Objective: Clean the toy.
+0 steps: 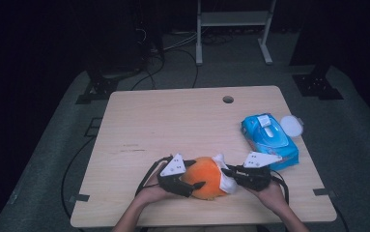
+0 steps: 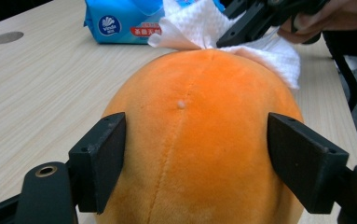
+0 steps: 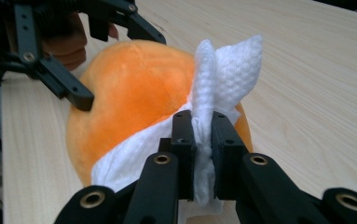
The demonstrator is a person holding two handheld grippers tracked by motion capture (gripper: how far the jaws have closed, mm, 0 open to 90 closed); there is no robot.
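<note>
An orange plush ball [image 1: 206, 176] rests on the wooden table [image 1: 173, 125] near its front edge. My left gripper [image 1: 192, 183] comes in from the left and is shut on the ball, one black pad against each side of it [image 2: 197, 163]. A white wet wipe [image 3: 232, 65] lies draped over the ball's right side. My right gripper [image 3: 203, 135] is shut on a bunched fold of that wipe, which sticks up past the pads. Seen from above, the right gripper [image 1: 228, 171] meets the ball from the right.
A blue pack of wipes [image 1: 269, 137] lies at the table's right side, with a round white lid [image 1: 291, 125] beside it. A cable hole [image 1: 228, 99] sits near the far edge. Cables trail off the table's left edge.
</note>
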